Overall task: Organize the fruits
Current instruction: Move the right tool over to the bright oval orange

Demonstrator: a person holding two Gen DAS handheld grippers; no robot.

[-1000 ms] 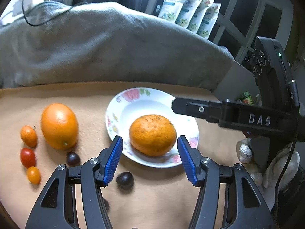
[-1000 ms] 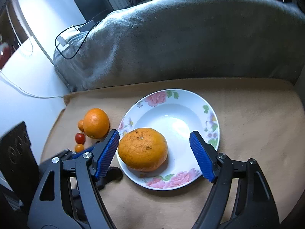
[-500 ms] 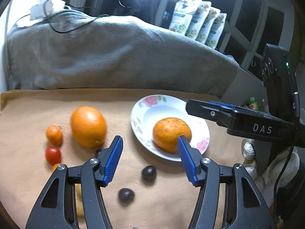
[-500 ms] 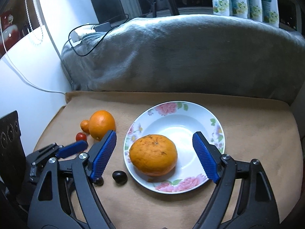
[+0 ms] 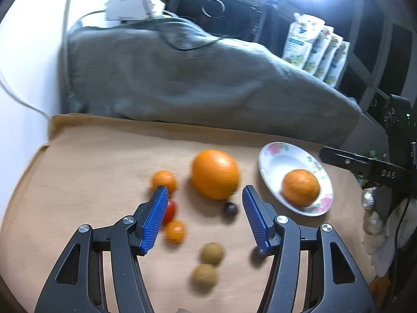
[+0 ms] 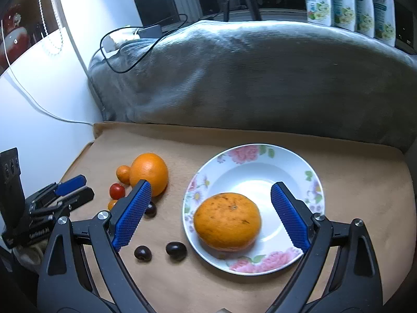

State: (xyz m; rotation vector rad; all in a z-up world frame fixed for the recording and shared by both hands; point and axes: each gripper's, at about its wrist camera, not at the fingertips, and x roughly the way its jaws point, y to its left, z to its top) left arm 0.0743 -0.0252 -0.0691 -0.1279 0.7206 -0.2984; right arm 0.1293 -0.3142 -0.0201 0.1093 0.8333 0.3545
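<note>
A flowered white plate [image 6: 286, 154] holds a speckled mandarin [image 6: 227, 221]. My right gripper [image 6: 211, 186] hovers over it, jaws opening, with the mandarin between the pads but untouched. To the left on the tan cloth lie a big orange [image 5: 215, 174], a small orange fruit [image 5: 163, 181], a red tomato [image 5: 170, 210], an orange cherry tomato [image 5: 175, 231], dark grapes [image 6: 142, 253] and two brownish round fruits [image 5: 212, 253]. My left gripper [image 5: 204, 189] is open above this loose fruit and holds nothing. The plate [image 5: 273, 161] sits to its right.
A bulky grey blanket [image 6: 260, 78] with a black cable on it closes off the back. Printed pouches [image 6: 346, 2] stand behind it. A white wall [image 5: 26, 78] borders the left. The tan cloth [image 6: 365, 182] ends just right of the plate.
The left gripper swung left, from in front of the plate to over the loose fruit. The right gripper drew back from the mandarin and its jaws spread wider.
</note>
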